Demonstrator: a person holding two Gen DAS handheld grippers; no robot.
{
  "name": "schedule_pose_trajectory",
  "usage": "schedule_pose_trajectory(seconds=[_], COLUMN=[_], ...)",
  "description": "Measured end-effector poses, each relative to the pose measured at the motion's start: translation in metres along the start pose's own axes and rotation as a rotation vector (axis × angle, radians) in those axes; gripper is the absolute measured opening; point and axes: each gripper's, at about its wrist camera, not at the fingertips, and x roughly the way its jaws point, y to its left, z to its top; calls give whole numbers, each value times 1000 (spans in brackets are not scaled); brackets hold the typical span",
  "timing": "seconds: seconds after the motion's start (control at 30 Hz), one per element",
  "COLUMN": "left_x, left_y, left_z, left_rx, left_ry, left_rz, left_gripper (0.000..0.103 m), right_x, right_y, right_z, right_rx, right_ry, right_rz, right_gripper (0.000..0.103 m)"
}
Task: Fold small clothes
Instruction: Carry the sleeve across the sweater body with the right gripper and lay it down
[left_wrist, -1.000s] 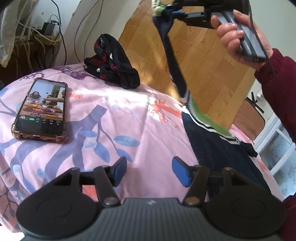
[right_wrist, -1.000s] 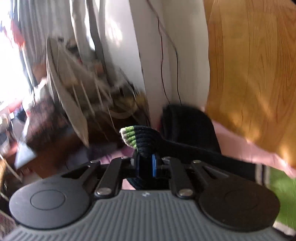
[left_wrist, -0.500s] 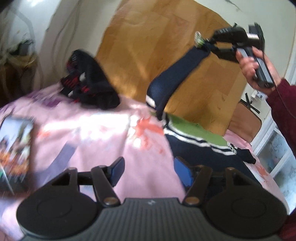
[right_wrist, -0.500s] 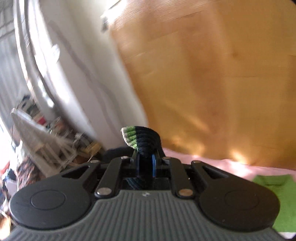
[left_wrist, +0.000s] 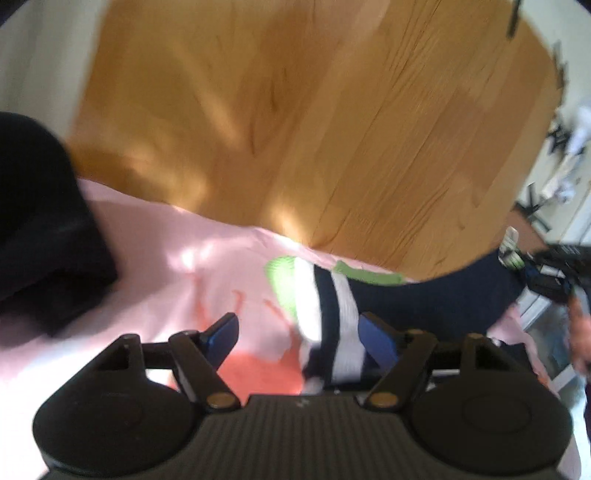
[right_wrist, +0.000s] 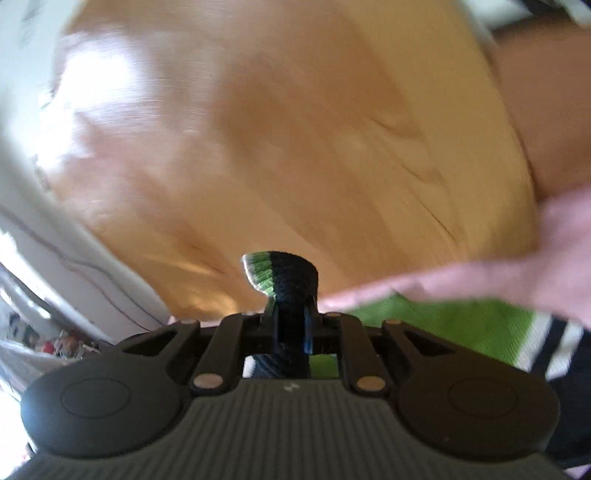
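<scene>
A navy garment with green and white stripes (left_wrist: 325, 306) lies on the pink bedspread (left_wrist: 166, 266). My left gripper (left_wrist: 297, 334) is open and low over it, its striped part between the blue pads. My right gripper (right_wrist: 291, 328) is shut on the garment's navy, green-tipped end (right_wrist: 284, 277), and it shows at the far right of the left wrist view (left_wrist: 543, 273). The green and striped body also shows in the right wrist view (right_wrist: 461, 328).
A black garment pile (left_wrist: 40, 229) lies at the left on the bed. A wooden headboard (left_wrist: 314, 122) rises behind the bed. White furniture (left_wrist: 546, 314) stands to the right of the bed.
My right gripper has swung down and to the right with the garment end. My left gripper has moved forward and right over the striped part; the phone has left view.
</scene>
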Motion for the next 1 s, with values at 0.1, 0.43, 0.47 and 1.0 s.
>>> schedule_pose_trajectory(seconds=[0.1, 0.43, 0.47, 1.0], left_x=[61, 103, 109, 65], left_y=[-6, -17, -17, -61], left_z=[14, 7, 1, -3], left_rx=[-23, 109, 130, 125], left_ry=[98, -11, 10, -52], left_rz=[-6, 146, 174, 94], left_gripper=[60, 13, 18, 50], right_x=[13, 30, 38, 12], right_y=[-25, -83, -91, -48], right_z=[-8, -25, -31, -65], right_rx=[26, 60, 71, -193], right_ry=[27, 11, 40, -24], right_rz=[18, 24, -22, -260], right_gripper=[15, 17, 17, 44])
